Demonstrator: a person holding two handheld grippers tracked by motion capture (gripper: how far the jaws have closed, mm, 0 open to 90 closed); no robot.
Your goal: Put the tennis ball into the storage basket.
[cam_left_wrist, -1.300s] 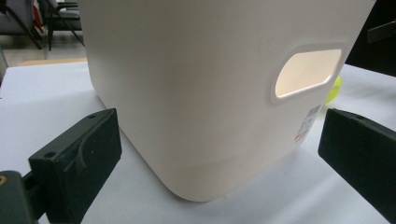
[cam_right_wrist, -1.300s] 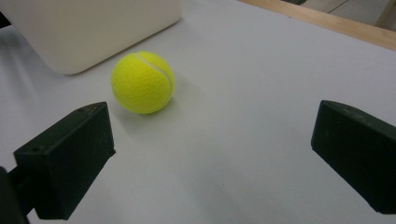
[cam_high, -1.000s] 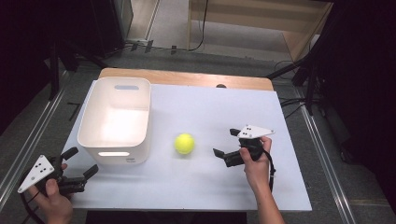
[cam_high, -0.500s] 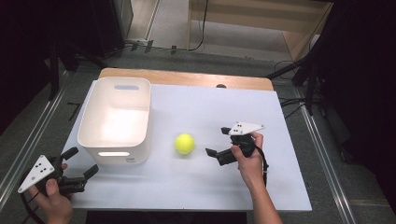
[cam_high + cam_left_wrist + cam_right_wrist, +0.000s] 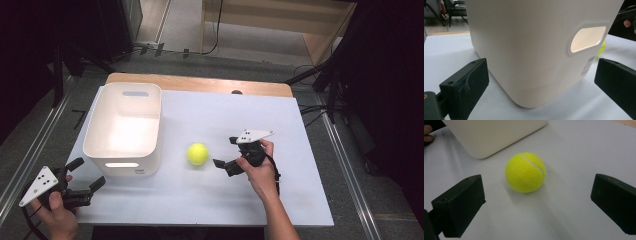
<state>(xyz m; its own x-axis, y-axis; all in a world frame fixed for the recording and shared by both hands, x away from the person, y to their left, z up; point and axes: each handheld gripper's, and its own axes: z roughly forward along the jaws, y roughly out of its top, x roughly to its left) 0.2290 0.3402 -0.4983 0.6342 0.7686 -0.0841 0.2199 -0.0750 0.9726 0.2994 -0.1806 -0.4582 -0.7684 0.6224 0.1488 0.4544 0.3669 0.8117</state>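
Observation:
A yellow tennis ball (image 5: 197, 153) rests on the white table, just right of a white plastic bin (image 5: 125, 126). My right gripper (image 5: 225, 152) is open and points left at the ball from a short distance. In the right gripper view the ball (image 5: 525, 172) lies ahead of the two black jaws, centred between them and apart from both. My left gripper (image 5: 86, 175) stays open at the table's front left corner, close to the bin's near wall. That wall and its handle slot (image 5: 587, 38) loom in the left gripper view.
The bin is empty. A wooden strip (image 5: 200, 84) runs along the table's far edge. Metal rails and dark floor flank the table on both sides. Bare tabletop (image 5: 280, 120) stretches right of the ball.
My right gripper has moved left across the table and come closer to the ball. The left gripper, the ball and the bin have stayed put.

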